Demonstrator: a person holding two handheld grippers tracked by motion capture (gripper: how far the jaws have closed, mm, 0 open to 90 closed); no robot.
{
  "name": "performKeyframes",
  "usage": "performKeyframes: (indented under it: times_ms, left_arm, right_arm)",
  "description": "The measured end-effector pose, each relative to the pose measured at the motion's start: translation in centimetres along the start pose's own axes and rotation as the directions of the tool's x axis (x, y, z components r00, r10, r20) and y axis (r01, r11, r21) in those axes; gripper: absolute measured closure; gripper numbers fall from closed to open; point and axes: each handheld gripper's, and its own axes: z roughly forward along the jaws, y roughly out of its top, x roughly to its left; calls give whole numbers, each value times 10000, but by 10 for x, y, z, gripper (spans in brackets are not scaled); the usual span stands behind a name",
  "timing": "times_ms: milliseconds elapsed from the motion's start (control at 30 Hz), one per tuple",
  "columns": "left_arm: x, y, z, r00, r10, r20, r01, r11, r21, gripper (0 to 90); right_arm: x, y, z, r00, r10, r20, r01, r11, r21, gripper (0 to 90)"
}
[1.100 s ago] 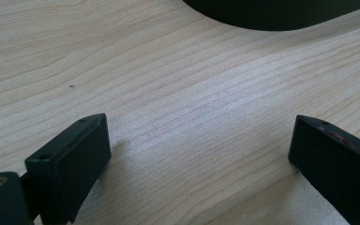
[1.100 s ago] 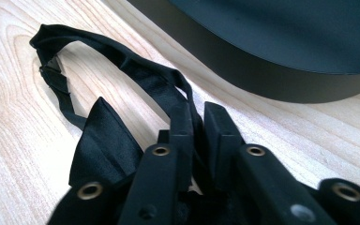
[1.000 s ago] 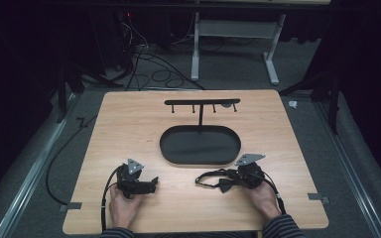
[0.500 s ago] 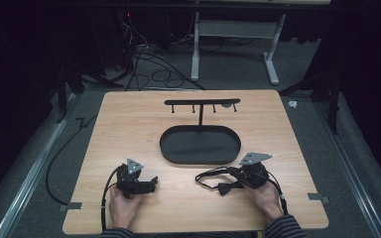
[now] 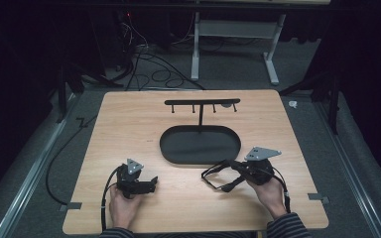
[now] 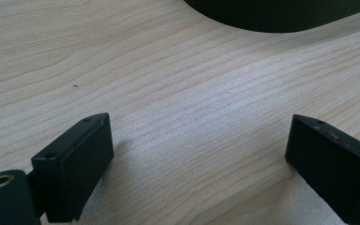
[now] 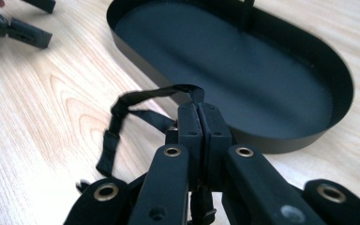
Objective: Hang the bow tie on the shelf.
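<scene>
While the left hand-held gripper rests jaws apart on the bench, the right hand-held gripper pinches a black strap beside the tray.

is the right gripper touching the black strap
Touching. In the right gripper view the right gripper has its jaws pressed together on the black strap, which loops out from between them over the table.

A thin black strap loops limply over the counter, one end pinched in the right tool, beside an empty black oval tray.
</scene>
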Motion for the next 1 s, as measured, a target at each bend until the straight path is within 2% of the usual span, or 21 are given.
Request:
performKeyframes:
  times_ms: [433,733,1000]
  left_arm:
    - [0,0,0,10000,-13,-18,13,10000,3,87]
    - [0,0,0,10000,-14,-17,14,10000,5,87]
    - [0,0,0,10000,-19,-14,18,10000,-12,87]
  right_arm:
    - [-5,22,-16,9997,-199,102,205,9983,-546,900]
    - [-8,31,-20,9998,-180,74,186,9967,-788,900]
    - [-11,43,-26,9993,-345,108,355,9940,-1034,900]
